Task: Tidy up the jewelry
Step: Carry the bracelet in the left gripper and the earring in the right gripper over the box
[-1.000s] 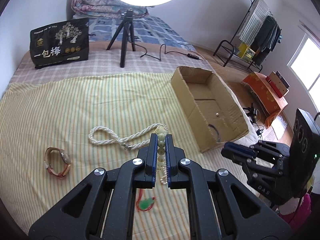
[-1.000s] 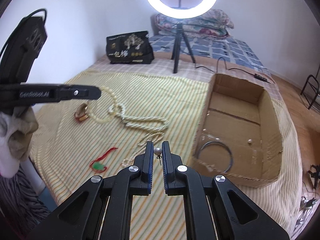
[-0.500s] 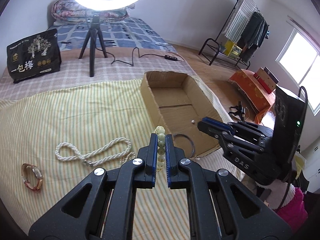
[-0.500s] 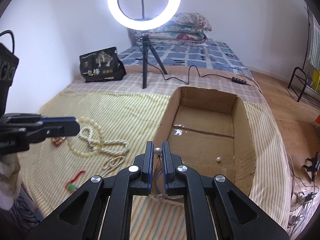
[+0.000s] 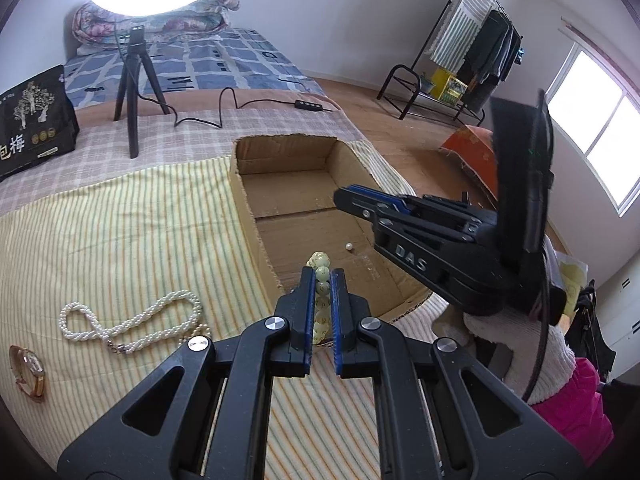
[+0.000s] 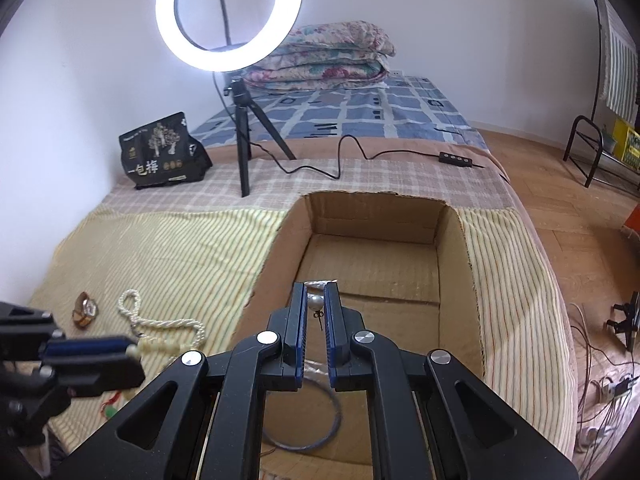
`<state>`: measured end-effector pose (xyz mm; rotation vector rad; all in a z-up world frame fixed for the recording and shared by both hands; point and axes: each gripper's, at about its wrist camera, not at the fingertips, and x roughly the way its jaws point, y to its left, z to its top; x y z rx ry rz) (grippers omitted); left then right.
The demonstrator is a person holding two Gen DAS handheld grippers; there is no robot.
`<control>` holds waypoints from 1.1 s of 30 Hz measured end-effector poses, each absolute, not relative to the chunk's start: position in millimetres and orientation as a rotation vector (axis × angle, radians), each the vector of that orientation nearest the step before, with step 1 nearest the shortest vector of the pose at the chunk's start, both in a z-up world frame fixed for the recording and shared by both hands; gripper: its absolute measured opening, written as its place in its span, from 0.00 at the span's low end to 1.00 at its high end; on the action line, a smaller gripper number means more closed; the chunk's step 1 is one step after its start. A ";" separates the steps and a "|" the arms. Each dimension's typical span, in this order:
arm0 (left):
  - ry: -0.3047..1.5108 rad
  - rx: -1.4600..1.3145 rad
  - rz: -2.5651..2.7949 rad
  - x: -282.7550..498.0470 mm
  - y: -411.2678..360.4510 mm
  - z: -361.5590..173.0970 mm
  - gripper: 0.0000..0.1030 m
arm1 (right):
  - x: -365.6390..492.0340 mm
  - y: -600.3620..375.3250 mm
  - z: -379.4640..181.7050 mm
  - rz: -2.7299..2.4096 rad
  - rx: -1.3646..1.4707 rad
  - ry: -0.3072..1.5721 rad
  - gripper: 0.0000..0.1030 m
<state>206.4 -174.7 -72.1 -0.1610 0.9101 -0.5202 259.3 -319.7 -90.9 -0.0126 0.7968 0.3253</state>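
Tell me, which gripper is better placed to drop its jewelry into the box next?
Probably the right gripper: it holds the pearl earring above the cardboard box floor. The left gripper, holding the bead bracelet, looks only at its near edge.

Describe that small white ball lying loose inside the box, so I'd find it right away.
Find the open cardboard box on the striped bedspread. On its bare floor, near the right wall, lies a single loose pearl. Unlike the pearl rope necklace outside the box, it is one bead, unstrung.
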 end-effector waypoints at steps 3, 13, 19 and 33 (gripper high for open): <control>0.912 -0.144 -0.529 206.8 -186.1 -75.2 0.05 | 270.4 -325.3 -92.7 0.313 -0.004 0.802 0.07; 0.914 -0.095 -0.549 205.5 -211.9 -84.3 0.05 | 293.6 -337.9 -103.8 0.281 0.006 0.825 0.07; 0.917 -0.080 -0.557 206.9 -218.8 -88.6 0.05 | 297.5 -340.9 -107.7 0.269 0.009 0.834 0.07; 0.900 -0.049 -0.561 207.1 -221.3 -89.4 0.06 | 295.6 -344.0 -103.1 0.228 0.002 0.811 0.39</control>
